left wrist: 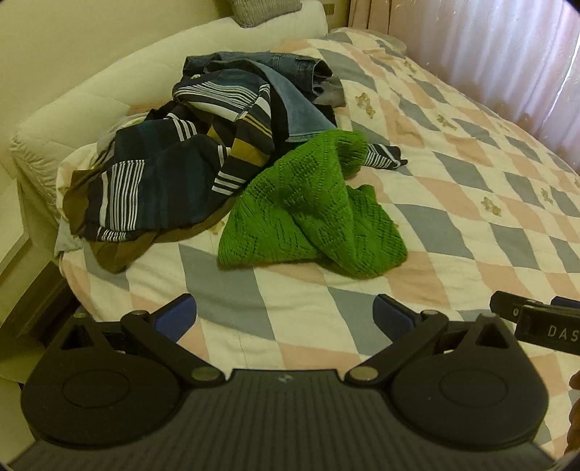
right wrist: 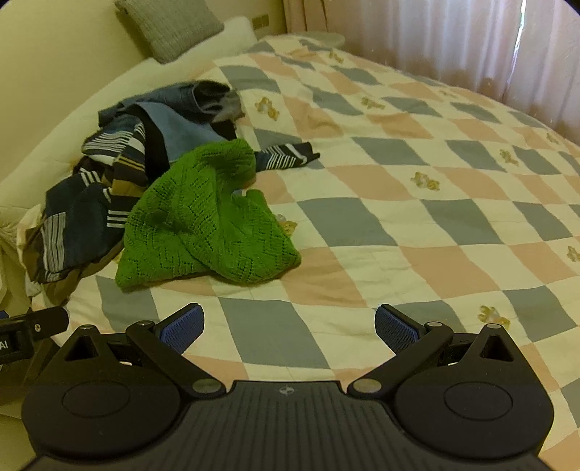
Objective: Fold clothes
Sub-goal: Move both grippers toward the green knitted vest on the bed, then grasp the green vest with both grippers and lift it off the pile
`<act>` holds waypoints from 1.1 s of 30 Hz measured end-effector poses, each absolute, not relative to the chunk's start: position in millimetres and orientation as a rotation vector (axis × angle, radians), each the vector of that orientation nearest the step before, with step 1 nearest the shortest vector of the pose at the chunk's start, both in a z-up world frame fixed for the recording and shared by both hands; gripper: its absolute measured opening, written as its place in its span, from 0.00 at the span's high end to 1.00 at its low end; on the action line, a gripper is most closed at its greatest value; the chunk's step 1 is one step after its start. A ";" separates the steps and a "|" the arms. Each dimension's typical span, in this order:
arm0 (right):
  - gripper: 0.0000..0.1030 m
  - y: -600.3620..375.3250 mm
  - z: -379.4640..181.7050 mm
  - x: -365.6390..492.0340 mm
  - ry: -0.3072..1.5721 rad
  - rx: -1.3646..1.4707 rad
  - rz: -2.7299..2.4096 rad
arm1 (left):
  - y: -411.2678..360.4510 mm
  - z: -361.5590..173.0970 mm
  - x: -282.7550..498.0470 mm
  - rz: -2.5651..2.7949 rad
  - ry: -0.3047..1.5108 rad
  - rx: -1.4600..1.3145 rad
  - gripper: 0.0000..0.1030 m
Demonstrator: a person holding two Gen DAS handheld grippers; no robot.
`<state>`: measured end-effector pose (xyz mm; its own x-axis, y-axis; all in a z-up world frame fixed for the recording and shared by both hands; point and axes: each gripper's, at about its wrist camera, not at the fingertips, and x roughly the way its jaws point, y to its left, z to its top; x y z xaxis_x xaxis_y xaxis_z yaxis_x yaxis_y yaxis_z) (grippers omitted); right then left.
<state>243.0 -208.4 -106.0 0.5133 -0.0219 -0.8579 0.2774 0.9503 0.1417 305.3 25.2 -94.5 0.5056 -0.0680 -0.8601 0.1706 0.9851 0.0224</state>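
A crumpled green knitted garment [left wrist: 308, 213] lies on the checkered quilt, in front of a heap of dark striped clothes [left wrist: 170, 170] and blue denim [left wrist: 290, 87]. It also shows in the right wrist view [right wrist: 203, 221], with the striped heap [right wrist: 87, 203] to its left. My left gripper [left wrist: 284, 319] is open and empty, hovering over the quilt short of the green garment. My right gripper [right wrist: 290, 326] is open and empty, to the right of the left one; its edge shows in the left wrist view [left wrist: 543, 322].
The quilt [right wrist: 417, 217] covers a large bed. A cream headboard [left wrist: 90, 90] with a grey cushion [right wrist: 170, 25] runs along the left. Pink curtains [right wrist: 435, 40] hang behind the far side. The bed's near left edge [left wrist: 72, 290] drops to the floor.
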 end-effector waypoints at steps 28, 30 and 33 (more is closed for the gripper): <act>0.22 -177.8 -260.4 417.7 1.108 0.302 0.053 | 63.4 -273.5 478.0 -0.415 1.101 0.178 0.34; 0.22 -175.7 -267.9 438.5 1.082 0.291 0.080 | 56.7 -282.3 490.5 -0.434 1.086 0.208 0.34; 0.22 -171.8 -278.6 468.9 1.063 0.291 0.126 | 54.2 -287.4 509.6 -0.462 1.058 0.175 0.34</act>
